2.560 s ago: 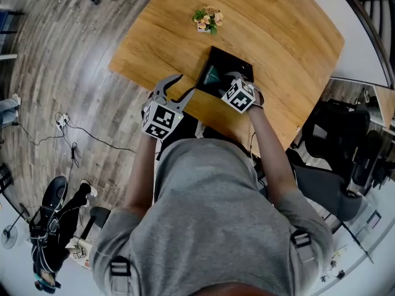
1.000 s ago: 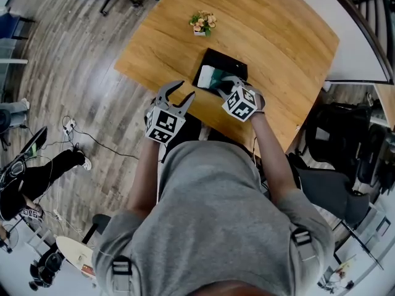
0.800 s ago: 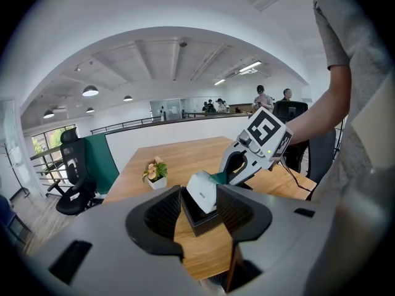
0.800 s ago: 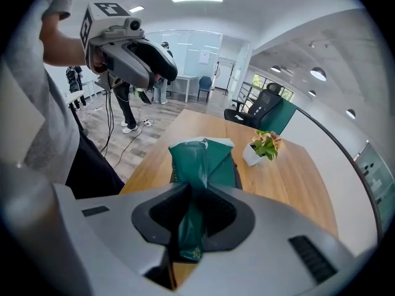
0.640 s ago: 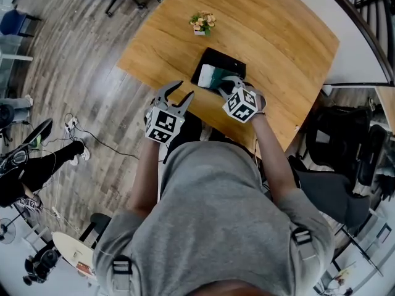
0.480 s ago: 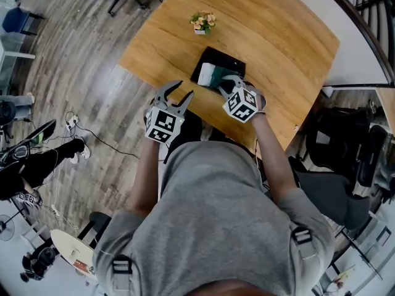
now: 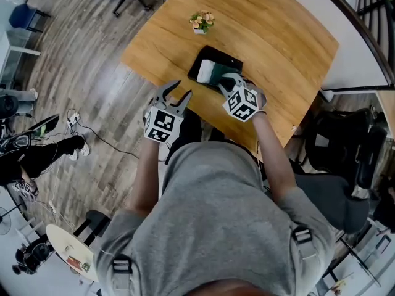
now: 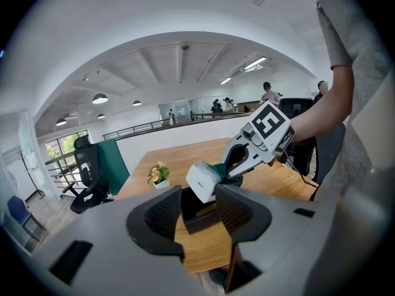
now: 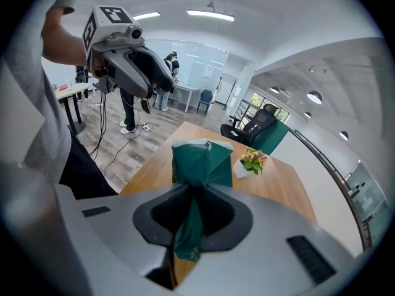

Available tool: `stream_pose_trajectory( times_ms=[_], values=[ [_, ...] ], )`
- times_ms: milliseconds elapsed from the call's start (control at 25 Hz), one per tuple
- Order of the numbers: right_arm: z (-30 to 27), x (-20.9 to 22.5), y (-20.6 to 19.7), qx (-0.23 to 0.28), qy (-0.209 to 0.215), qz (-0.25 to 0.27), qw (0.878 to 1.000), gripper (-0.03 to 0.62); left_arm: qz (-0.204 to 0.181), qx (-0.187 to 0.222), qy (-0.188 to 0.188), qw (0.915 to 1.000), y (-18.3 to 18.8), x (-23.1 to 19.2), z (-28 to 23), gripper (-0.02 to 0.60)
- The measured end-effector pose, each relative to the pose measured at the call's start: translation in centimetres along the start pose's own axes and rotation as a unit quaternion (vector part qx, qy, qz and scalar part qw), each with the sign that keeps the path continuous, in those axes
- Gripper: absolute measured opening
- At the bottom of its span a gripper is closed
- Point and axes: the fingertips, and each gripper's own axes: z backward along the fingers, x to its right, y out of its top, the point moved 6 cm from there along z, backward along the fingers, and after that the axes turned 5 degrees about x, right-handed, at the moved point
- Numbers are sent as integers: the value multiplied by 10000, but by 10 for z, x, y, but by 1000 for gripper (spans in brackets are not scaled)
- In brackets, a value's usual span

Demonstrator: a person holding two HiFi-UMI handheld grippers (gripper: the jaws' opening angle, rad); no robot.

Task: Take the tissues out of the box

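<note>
At a wooden table [image 7: 284,36], the right gripper [image 7: 223,82] is clamped on a green-and-white tissue pack [image 9: 200,159]. Its jaws have just been closing on the wrapper, which is pinched between them. The pack hangs just above the open black box [image 7: 231,61] near the table's near edge and partly hides it in the left gripper view. The left gripper [image 7: 179,92], jaws apart and holding nothing, hovers left of the box off the table edge. A small potted flower [image 7: 202,21] stands farther back. Cables [image 7: 92,137] trail over the wood floor at left, and an office chair [image 8: 86,184] stands beyond.
</note>
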Motion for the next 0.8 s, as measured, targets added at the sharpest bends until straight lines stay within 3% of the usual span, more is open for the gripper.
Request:
stream_pose_trajectory(
  times_ms=[800],
  values=[
    [38, -1, -5, 324, -30, 165, 9993, 32, -23, 16, 325, 9995, 13, 42, 11, 186]
  ],
)
